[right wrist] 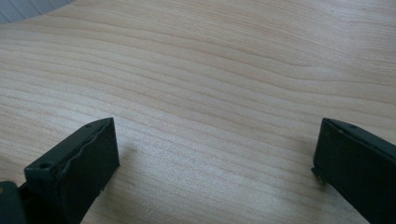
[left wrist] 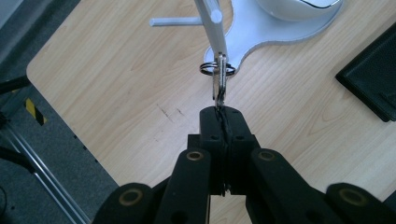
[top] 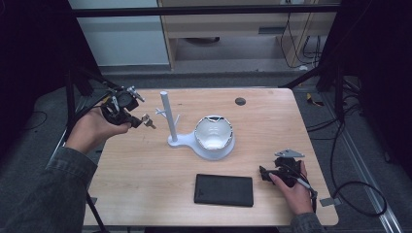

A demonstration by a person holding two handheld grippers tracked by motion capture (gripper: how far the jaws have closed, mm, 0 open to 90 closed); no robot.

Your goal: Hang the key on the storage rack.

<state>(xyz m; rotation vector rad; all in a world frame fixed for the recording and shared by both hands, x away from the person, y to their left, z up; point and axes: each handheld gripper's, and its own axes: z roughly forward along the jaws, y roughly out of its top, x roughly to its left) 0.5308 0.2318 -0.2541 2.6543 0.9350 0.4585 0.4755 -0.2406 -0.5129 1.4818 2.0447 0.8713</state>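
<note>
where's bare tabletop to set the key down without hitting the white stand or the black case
The widest bare patch of the table is the far right, beyond the bowl. There is more at the near left, between the left edge and the black case. It is crowded mid-table around the white stand and near the right gripper. The left gripper pinches the key.

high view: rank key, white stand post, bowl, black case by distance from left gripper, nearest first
1. key: clamped in the left gripper, at its tip.
2. white stand post: upright, just right of the key.
3. bowl: on the stand's base, farther right, past the post.
4. black case: flat near the table's front edge, right of centre, farthest.
</note>
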